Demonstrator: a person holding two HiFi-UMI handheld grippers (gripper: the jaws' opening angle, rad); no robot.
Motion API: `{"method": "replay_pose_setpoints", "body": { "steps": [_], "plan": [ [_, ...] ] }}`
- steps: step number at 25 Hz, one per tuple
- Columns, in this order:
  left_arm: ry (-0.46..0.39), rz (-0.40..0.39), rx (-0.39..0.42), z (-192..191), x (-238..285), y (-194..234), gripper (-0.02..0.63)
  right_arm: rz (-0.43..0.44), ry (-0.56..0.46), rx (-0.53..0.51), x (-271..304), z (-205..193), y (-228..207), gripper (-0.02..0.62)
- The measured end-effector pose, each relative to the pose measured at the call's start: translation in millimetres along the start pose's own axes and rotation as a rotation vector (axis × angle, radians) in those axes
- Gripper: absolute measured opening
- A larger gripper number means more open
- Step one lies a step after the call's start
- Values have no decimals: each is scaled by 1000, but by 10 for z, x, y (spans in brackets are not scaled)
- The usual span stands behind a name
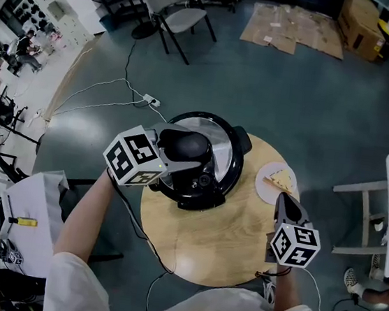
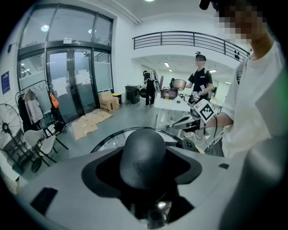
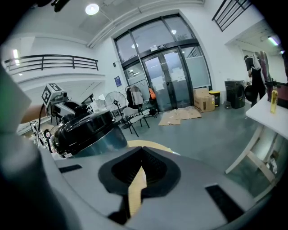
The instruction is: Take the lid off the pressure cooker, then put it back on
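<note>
Left tongs (image 1: 192,155) stand half closed around the black knob (image 2: 144,156) of the lid (image 1: 219,137). The pads seem to bear on both its sides, though the contact itself is poorly seen. The lid sits on the pressure cooker (image 3: 96,143) directly beneath these tongs, on the round counter (image 1: 218,249). Right tongs (image 1: 284,199) are closed and empty, with a white plate (image 1: 266,190) just ahead. Judged step: unlocking. Keep the grip square, twist about the knob's axis, and lift straight once free.

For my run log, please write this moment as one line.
left gripper: shut on lid knob | lid: on pressure cooker | right gripper: shut, empty, over table
</note>
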State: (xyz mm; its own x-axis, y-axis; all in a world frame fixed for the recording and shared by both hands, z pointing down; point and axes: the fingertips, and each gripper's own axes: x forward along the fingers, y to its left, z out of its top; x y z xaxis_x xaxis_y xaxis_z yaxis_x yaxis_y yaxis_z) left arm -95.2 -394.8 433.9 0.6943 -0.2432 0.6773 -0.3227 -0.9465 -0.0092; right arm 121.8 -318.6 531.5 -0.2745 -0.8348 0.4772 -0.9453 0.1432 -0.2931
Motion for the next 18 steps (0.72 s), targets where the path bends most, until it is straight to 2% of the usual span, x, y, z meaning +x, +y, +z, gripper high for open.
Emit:
{"method": "replay_pose_setpoints", "body": {
  "steps": [11, 18],
  "plan": [
    [-12, -3, 12, 22, -7, -7, 278, -29, 0, 5, -63, 12, -121, 0],
    [-50, 6, -1, 65, -71, -5, 278, -19, 6, 13, -43, -22, -94, 0]
  ]
}}
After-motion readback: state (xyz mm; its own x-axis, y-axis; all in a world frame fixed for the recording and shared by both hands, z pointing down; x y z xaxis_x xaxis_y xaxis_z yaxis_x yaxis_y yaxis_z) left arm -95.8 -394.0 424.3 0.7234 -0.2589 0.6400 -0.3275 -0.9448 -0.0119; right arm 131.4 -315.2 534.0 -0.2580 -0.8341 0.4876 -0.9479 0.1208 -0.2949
